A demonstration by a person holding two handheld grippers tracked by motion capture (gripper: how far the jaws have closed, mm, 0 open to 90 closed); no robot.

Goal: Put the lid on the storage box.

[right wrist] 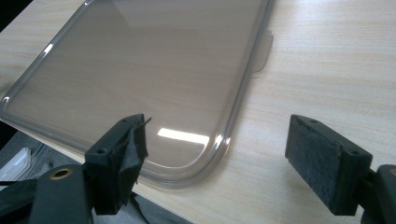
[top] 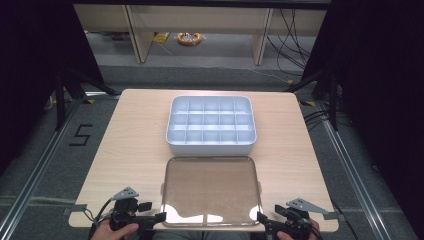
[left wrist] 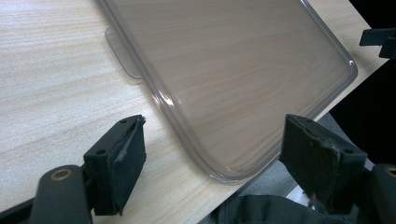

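A clear plastic lid (top: 210,192) lies flat on the wooden table (top: 135,145) near its front edge. Behind it stands a white box (top: 210,125) divided into several empty compartments. My left gripper (top: 154,211) is at the lid's near left corner. In the left gripper view the lid (left wrist: 233,70) has that rounded corner between the open jaws of my left gripper (left wrist: 215,128), with neither pad touching it. My right gripper (top: 268,214) is at the near right corner. In the right gripper view the lid (right wrist: 140,70) has its corner between the open jaws of my right gripper (right wrist: 219,126), untouched.
A small tab (left wrist: 123,56) sticks out from the lid's left side, and another tab (right wrist: 264,51) from its right side. The lid's front edge slightly overhangs the table's front edge. Grey floor and metal rails surround the table.
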